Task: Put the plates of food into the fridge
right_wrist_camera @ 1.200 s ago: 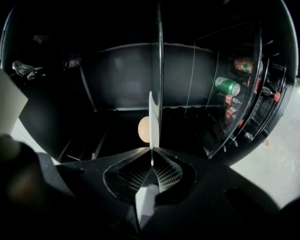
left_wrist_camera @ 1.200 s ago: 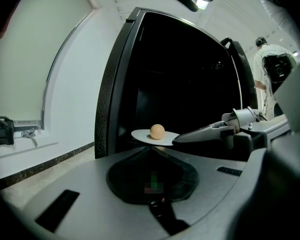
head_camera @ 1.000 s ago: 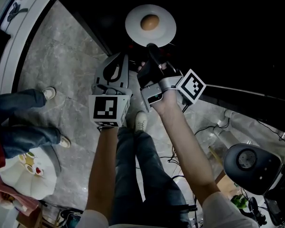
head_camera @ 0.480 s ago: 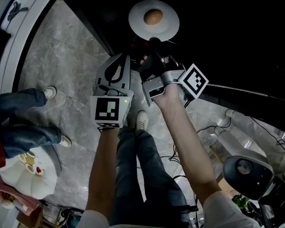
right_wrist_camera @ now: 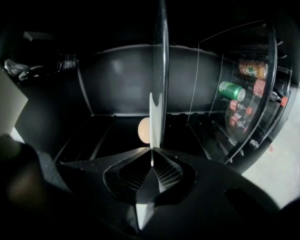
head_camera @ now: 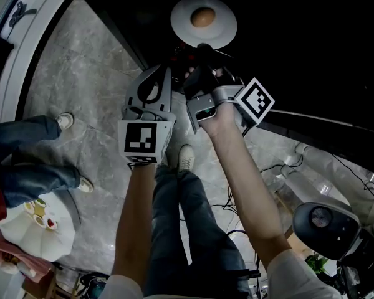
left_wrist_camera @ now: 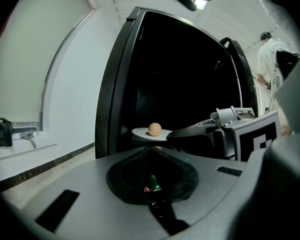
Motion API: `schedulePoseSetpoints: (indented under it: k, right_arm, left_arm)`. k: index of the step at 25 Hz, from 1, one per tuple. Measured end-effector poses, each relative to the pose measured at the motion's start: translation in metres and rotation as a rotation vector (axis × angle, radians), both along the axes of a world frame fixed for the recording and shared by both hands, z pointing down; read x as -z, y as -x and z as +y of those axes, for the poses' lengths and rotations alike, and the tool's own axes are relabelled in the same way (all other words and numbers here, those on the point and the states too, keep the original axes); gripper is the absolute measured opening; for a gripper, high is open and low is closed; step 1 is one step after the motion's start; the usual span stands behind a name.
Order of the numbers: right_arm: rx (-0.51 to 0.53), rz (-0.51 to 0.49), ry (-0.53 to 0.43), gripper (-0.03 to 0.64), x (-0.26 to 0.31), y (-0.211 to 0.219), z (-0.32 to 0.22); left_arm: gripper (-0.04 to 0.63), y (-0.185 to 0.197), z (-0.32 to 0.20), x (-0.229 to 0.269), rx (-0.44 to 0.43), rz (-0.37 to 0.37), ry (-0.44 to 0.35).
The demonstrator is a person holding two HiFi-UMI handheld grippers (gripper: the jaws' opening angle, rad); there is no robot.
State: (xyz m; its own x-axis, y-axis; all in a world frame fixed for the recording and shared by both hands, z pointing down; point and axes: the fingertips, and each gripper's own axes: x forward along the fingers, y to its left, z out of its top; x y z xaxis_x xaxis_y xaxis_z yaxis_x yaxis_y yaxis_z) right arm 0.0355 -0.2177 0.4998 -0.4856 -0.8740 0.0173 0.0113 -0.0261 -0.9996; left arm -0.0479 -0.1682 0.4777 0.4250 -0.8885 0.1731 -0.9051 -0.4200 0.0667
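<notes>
A white plate (head_camera: 203,21) bearing a round tan piece of food (head_camera: 202,17) hangs in front of the dark open fridge (left_wrist_camera: 190,74). My right gripper (head_camera: 202,50) is shut on its near rim. The right gripper view shows the plate (right_wrist_camera: 160,84) edge-on between the jaws of the right gripper (right_wrist_camera: 153,151), the food (right_wrist_camera: 143,130) to its left, dark fridge shelves behind. My left gripper (head_camera: 166,71) is just left of the right one, below the plate, shut and empty. From the left gripper (left_wrist_camera: 150,148) I see the plate (left_wrist_camera: 151,133) ahead, level.
The fridge door shelves (right_wrist_camera: 242,94) on the right hold cans and bottles. A person's legs (head_camera: 31,136) stand at left on the marble floor. Another person (left_wrist_camera: 270,59) stands beyond the fridge. A black round device (head_camera: 327,220) and cables lie at lower right.
The right gripper has carried the plate a little farther forward toward the dark fridge. The left gripper has crept forward alongside it.
</notes>
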Motion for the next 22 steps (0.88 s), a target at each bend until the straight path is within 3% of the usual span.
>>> schedulePoseSetpoints:
  k: [17, 22]
  right_arm:
    - [-0.007, -0.078, 0.038, 0.023, 0.004, 0.005, 0.001]
    - [0.005, -0.020, 0.001, 0.031, 0.007, 0.003, 0.000]
  left_arm:
    - [0.006, -0.004, -0.006, 0.000, 0.007, 0.002, 0.009]
    - [0.006, -0.002, -0.009, -0.003, 0.009, 0.007, 0.011]
